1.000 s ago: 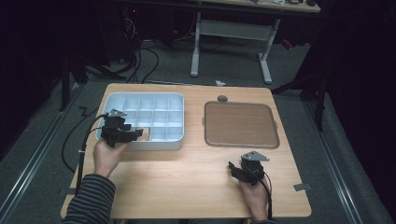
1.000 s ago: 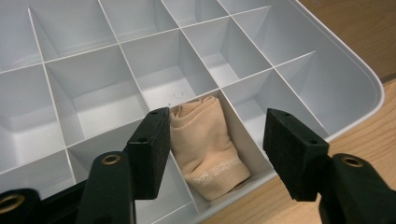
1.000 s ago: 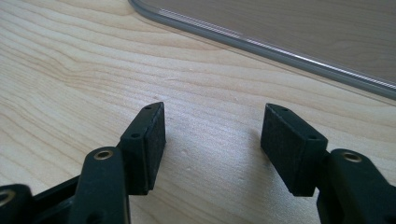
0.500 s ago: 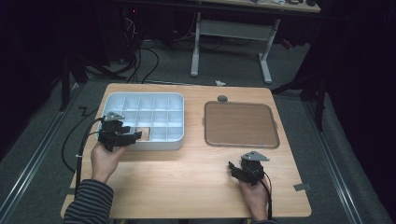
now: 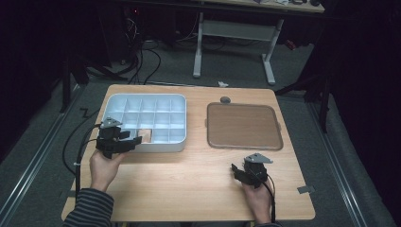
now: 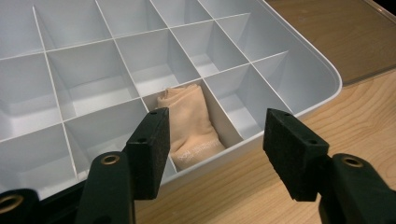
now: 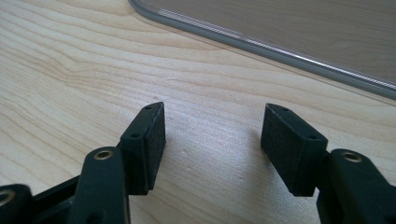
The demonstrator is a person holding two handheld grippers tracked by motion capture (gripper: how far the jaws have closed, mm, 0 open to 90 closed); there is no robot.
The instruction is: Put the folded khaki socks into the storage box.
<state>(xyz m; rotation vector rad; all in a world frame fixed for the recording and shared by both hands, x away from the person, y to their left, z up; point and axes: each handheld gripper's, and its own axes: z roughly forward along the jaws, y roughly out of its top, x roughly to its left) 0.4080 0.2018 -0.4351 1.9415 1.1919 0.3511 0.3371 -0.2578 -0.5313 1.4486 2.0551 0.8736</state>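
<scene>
The folded beige cloth [image 6: 192, 123] lies in a near-row compartment of the white divided tray [image 5: 142, 101]. The left tongs [image 6: 212, 140] hover wide and empty just before that compartment. The right tongs [image 7: 212, 144] gape wide over the tabletop [image 5: 189, 179], right of the tray.

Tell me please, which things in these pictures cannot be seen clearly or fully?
- Folded beige cloth in the compartment tray: its near end is hidden by the tray's front wall and the left gripper; the print on it is too small to read, left gripper view.
- Brown flat tray: cut off by the picture's edges, right gripper view.
- Small dark object behind it: too small to identify, high view.
</scene>
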